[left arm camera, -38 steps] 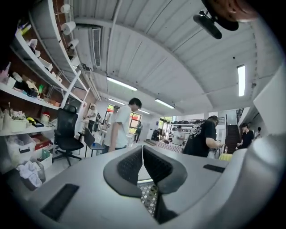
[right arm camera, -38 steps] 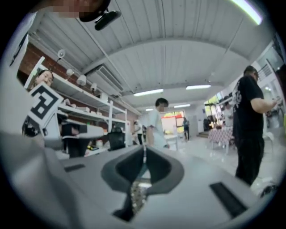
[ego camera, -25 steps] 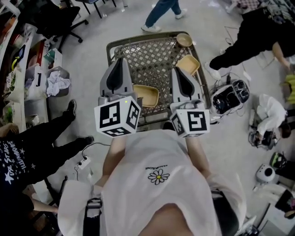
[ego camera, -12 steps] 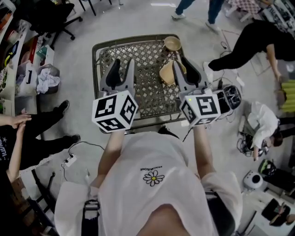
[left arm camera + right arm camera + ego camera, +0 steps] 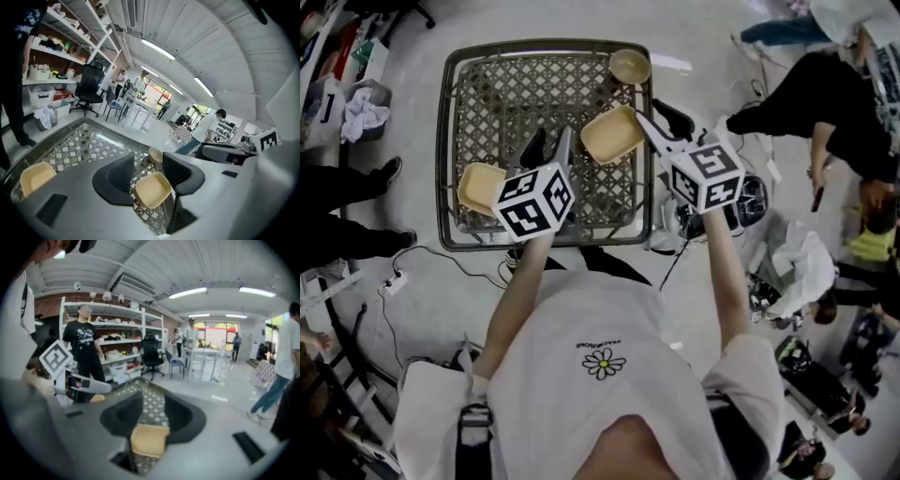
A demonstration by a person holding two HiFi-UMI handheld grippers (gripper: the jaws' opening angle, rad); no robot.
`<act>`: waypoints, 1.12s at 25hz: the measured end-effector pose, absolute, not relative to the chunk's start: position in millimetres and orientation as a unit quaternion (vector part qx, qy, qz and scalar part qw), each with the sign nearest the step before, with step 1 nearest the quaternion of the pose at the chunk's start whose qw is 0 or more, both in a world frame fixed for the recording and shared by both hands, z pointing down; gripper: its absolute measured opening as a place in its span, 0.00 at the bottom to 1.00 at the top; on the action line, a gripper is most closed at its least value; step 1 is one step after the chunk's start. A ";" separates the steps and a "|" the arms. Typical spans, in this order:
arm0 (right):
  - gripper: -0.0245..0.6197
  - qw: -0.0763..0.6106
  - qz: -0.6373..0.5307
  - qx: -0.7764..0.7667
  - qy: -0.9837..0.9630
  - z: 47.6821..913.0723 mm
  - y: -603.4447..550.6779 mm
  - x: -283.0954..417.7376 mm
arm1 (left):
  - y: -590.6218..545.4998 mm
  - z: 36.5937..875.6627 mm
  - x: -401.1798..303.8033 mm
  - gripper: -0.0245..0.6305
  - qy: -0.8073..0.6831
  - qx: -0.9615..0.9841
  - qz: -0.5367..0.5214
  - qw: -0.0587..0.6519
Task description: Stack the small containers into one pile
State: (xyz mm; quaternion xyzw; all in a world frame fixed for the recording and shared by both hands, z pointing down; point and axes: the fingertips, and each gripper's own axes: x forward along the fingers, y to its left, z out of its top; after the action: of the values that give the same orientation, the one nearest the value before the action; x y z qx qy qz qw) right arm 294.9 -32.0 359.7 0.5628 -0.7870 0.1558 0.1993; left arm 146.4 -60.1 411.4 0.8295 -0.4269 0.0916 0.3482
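Three tan containers sit on a metal lattice table (image 5: 487, 94). A round bowl (image 5: 629, 66) is at the far right edge, a square container (image 5: 612, 133) at right centre, and a second square container (image 5: 480, 186) at the near left. My left gripper (image 5: 549, 148) hangs over the table's near middle. Its jaws have just been opening and hold nothing. In its view the right square container (image 5: 152, 190) lies beyond the gap. My right gripper (image 5: 661, 122) is at that container's right edge. Its jaws have also just been opening, and the container (image 5: 149, 440) shows low in the gap, not pressed.
A seated person in black (image 5: 825, 103) is to the right of the table, with electronic gear (image 5: 750, 202) on the floor close by. Legs and shoes (image 5: 356, 202) stand to the left. Shelving (image 5: 117, 352) and an office chair (image 5: 152, 357) line the room beyond.
Both grippers have gone forward and down over the table, and both sets of jaws have gone from shut to open. The right gripper now sits beside the right square container.
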 end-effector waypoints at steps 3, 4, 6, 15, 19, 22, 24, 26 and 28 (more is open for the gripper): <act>0.26 0.232 0.185 0.533 -0.793 411.9 -47.8 306.6 | -63.0 459.1 162.0 0.34 -0.440 0.810 0.120 0.369; 0.26 0.243 0.195 0.526 -0.791 430.7 -50.8 310.0 | -62.5 475.4 167.1 0.34 -0.442 0.804 0.132 0.374; 0.26 0.267 0.223 0.511 -0.786 469.8 -52.5 316.3 | -57.5 507.4 176.3 0.34 -0.445 0.790 0.155 0.392; 0.26 0.359 0.307 0.483 -0.738 597.8 -43.5 360.2 | -25.5 608.5 200.1 0.34 -0.455 0.727 0.243 0.453; 0.26 0.361 0.333 0.479 -0.728 618.2 -43.0 366.0 | -20.9 623.7 199.9 0.28 -0.458 0.713 0.263 0.461; 0.25 0.361 0.344 0.483 -0.720 625.7 -43.6 368.8 | -20.9 625.7 203.3 0.25 -0.453 0.715 0.269 0.460; 0.18 0.361 0.346 0.489 -0.715 627.0 -44.1 371.2 | -20.9 624.0 207.4 0.21 -0.449 0.719 0.273 0.455; 0.13 0.361 0.346 0.495 -0.710 626.8 -44.0 372.4 | -19.9 621.6 210.2 0.16 -0.448 0.719 0.277 0.453; 0.13 0.357 0.348 0.499 -0.708 625.6 -43.8 371.6 | -19.2 623.5 211.4 0.14 -0.449 0.719 0.274 0.455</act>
State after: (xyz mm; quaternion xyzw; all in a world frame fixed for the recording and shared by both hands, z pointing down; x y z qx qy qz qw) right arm 371.6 -43.8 625.6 0.4990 -0.7084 0.3483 0.3575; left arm 211.4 -19.2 623.5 0.7186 -0.4492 0.2736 0.4549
